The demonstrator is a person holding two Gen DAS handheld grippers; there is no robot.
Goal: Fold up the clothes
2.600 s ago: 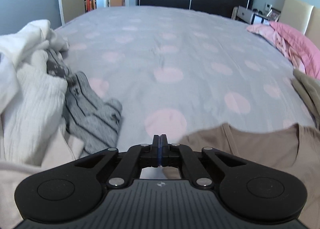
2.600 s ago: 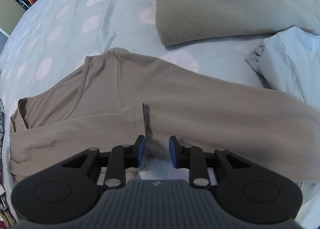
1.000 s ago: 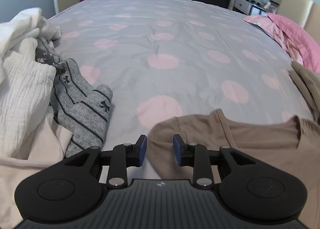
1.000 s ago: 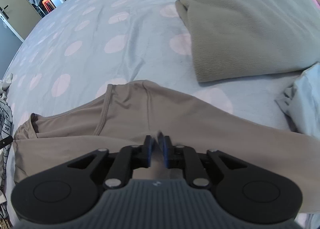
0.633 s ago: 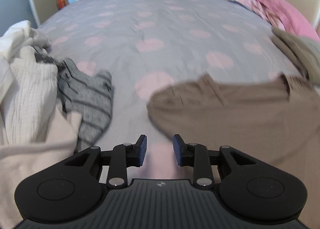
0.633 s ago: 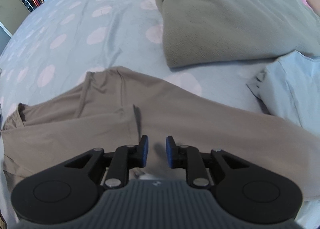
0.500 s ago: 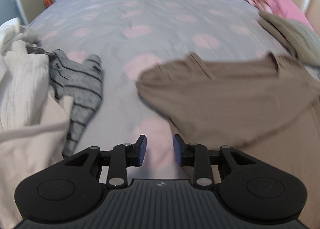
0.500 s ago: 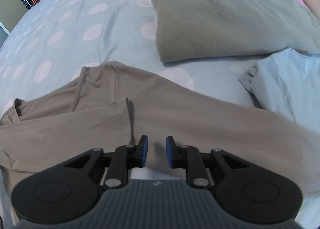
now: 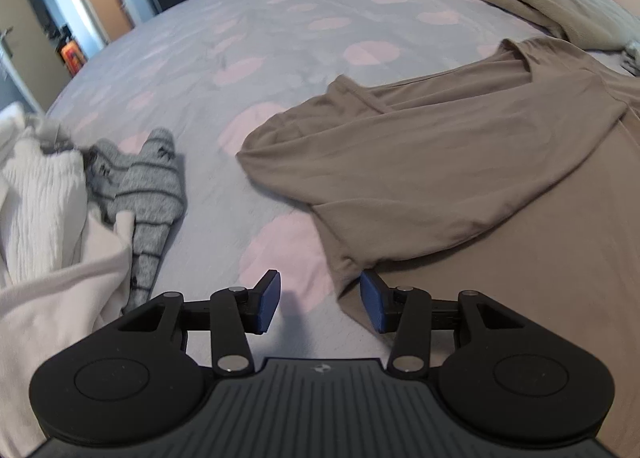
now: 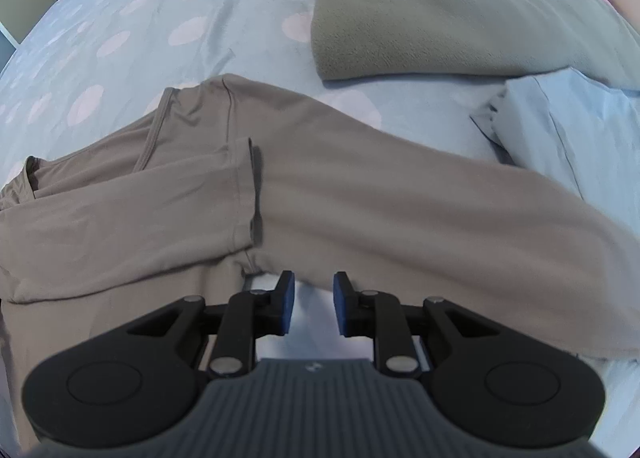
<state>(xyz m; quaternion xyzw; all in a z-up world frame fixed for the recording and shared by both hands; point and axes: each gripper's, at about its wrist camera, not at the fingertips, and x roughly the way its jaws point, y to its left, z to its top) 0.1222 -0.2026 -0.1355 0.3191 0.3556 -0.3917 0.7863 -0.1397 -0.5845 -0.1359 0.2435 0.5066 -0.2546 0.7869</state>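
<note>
- On a dotted bedsheet (image 9: 280,70), a brown top (image 9: 460,162) lay spread at about 2 o'clock from the left gripper (image 9: 320,300), one sleeve folded across its body.
- The left gripper's jaws, which had just been opening, stood apart with nothing between them; the top's edge lay just beyond the right-hand pad.
- The right gripper (image 10: 314,304) hovered with its jaws parted a little, gripping nothing; the top (image 10: 360,202) stretched across at 12 o'clock, its sleeve cuff at 11.
- A grey striped garment (image 9: 148,194) and white clothes (image 9: 40,198) sat at 10 o'clock in the left view.
- An olive fleece (image 10: 460,6) lay at 1 o'clock and a pale blue garment (image 10: 572,126) at 2 in the right view.
</note>
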